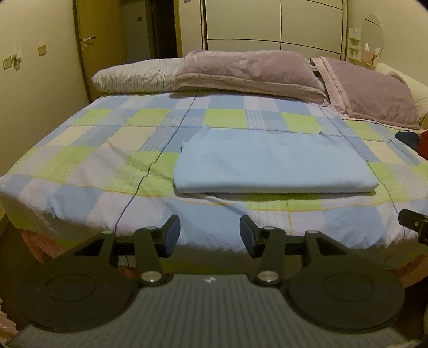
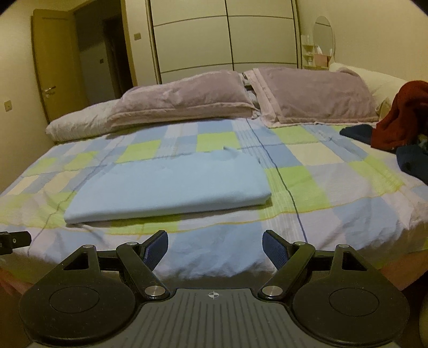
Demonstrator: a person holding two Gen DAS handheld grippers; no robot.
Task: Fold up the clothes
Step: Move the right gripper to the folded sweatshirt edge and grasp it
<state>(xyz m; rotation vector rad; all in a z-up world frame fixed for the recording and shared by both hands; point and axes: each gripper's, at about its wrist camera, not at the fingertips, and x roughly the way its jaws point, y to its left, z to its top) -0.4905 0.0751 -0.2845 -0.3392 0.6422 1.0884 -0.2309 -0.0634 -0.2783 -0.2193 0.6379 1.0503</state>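
A light blue garment lies folded into a flat rectangle on the checked bedspread, near the bed's front edge. It also shows in the right wrist view. My left gripper is open and empty, held off the front edge of the bed, short of the garment's left part. My right gripper is open and empty, also off the front edge, short of the garment's right corner. Neither touches the cloth.
A pile of red and dark blue clothes lies at the bed's right side. Purple pillows and a striped pillow line the head. Wardrobe and open door stand behind.
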